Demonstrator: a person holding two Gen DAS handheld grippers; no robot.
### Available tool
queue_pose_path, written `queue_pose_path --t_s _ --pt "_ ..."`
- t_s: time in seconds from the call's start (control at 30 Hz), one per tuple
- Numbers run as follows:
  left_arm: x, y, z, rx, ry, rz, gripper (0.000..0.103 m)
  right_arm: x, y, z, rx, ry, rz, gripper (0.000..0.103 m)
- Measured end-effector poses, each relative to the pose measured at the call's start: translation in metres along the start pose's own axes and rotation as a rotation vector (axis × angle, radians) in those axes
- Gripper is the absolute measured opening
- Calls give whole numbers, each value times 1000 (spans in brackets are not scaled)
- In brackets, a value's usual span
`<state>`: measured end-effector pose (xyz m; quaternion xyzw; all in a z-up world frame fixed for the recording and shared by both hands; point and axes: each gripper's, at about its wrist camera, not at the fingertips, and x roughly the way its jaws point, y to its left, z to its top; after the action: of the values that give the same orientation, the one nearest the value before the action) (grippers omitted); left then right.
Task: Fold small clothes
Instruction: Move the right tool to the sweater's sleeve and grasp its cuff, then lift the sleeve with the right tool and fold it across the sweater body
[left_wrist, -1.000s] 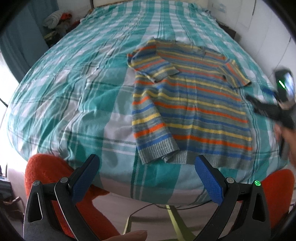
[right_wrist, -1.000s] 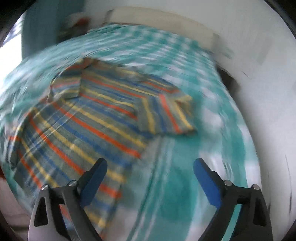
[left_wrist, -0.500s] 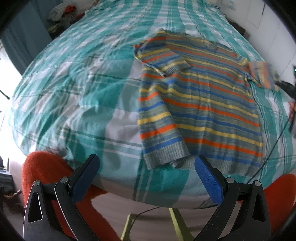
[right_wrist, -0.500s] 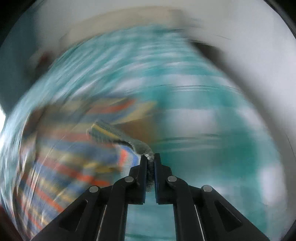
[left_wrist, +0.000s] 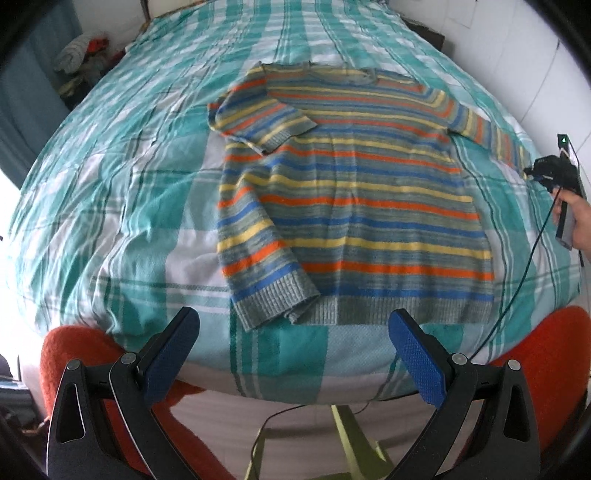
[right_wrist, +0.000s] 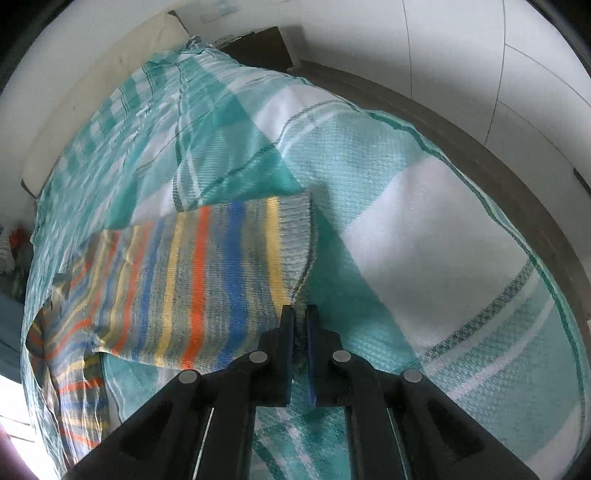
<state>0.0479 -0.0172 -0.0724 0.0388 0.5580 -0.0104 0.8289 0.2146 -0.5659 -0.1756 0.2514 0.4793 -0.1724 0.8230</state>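
Note:
A striped knit sweater (left_wrist: 354, 199) in grey, orange, yellow and blue lies flat on the bed, hem toward me. Its left sleeve (left_wrist: 258, 229) is folded down over the body. Its right sleeve (right_wrist: 207, 284) is stretched out sideways toward the bed's right edge. My right gripper (right_wrist: 301, 314) is shut on the grey ribbed cuff of that sleeve; in the left wrist view the same right gripper (left_wrist: 532, 171) shows at the far right, held by a hand. My left gripper (left_wrist: 291, 332) hovers open above the near bed edge, just short of the hem, with nothing between its blue pads.
The bed carries a teal and white checked cover (left_wrist: 110, 184). A white wall (right_wrist: 480, 55) and a dark bed frame (right_wrist: 461, 147) run along the right side. A red seat (left_wrist: 74, 354) sits below the near edge. A black cable (left_wrist: 524, 258) trails over the cover.
My right gripper went from open to shut on the right sleeve's cuff and drew the sleeve out sideways to the right. The left gripper drifted slightly closer to the bed.

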Motion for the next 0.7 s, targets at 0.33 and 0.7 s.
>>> queue_pose_path --t_s 0.33,0.7 --pt "12 50 -10 -152 20 -34 102 -96 17 -93 -222 18 95 71" --pt "26 74 -28 -123 20 -50 102 -82 102 -272 -437 428 411 5"
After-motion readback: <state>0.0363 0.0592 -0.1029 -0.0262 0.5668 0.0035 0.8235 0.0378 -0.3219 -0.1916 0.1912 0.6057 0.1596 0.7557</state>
